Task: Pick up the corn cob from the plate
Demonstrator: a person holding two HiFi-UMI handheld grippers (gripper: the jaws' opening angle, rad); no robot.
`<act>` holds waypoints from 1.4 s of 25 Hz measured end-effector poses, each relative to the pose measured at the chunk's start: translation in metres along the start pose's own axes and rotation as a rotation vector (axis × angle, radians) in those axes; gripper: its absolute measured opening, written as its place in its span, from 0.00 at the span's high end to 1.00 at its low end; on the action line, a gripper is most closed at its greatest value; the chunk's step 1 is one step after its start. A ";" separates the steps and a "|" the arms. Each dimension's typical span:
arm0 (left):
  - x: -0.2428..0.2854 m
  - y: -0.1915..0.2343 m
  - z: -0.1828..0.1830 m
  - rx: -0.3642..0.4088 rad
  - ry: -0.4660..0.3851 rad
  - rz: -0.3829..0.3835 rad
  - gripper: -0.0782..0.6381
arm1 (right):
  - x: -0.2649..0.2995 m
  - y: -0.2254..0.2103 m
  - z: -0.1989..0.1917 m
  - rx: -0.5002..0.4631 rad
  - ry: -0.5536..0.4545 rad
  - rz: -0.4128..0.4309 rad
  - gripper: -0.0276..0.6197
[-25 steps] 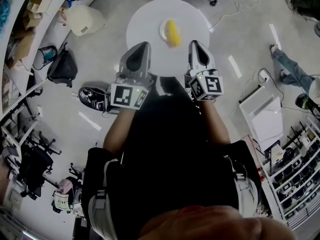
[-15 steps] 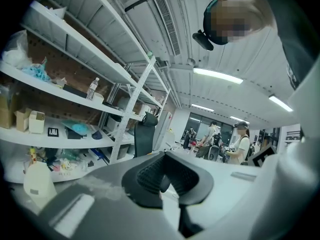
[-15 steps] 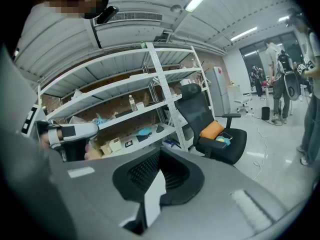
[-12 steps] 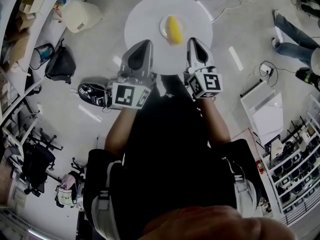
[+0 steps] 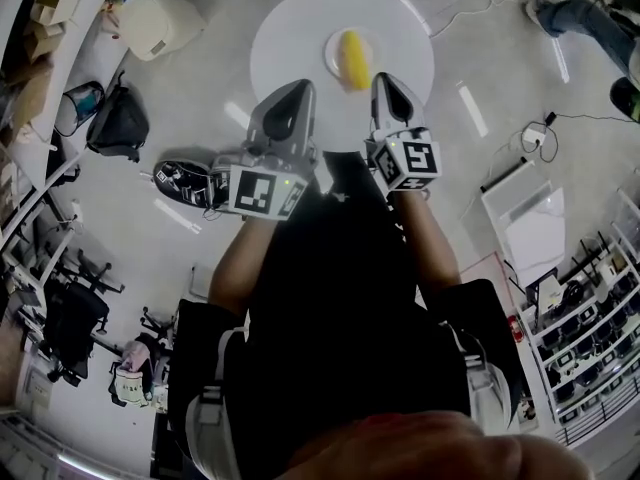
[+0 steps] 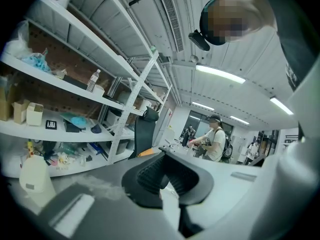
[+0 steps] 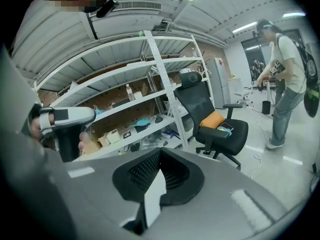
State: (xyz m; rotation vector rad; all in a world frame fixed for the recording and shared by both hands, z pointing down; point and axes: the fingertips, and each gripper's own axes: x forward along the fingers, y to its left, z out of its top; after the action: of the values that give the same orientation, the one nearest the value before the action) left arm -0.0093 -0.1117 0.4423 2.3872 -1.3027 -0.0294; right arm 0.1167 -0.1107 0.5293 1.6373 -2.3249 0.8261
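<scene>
A yellow corn cob lies on a small white plate on the far half of a round white table in the head view. My left gripper hangs over the table's near edge, short of the plate and to its left. My right gripper is just below and right of the cob, apart from it. Both are shut with nothing between the fingers. The left gripper view and right gripper view look out level at the room, so neither shows the cob or the plate.
A black bag, a white container and shelving stand on the floor at left. A white panel and racks are at right. A black office chair and a standing person are beyond the table.
Both grippers have moved forward over the table's near edge and closer to the plate. The corn cob has stayed on the plate.
</scene>
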 end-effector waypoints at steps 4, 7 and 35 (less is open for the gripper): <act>0.007 0.009 -0.005 -0.015 0.007 0.004 0.88 | 0.014 -0.005 -0.015 -0.004 0.027 -0.005 0.95; 0.011 0.013 -0.010 -0.035 0.016 0.010 0.88 | 0.022 -0.010 -0.027 -0.017 0.053 -0.012 0.95; 0.025 0.039 -0.038 -0.093 0.070 0.025 0.88 | 0.067 -0.035 -0.116 -0.046 0.318 -0.035 0.67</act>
State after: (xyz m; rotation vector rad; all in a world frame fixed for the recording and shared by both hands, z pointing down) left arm -0.0182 -0.1372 0.4962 2.2737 -1.2705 0.0003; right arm 0.1037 -0.1112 0.6673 1.4058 -2.0745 0.9406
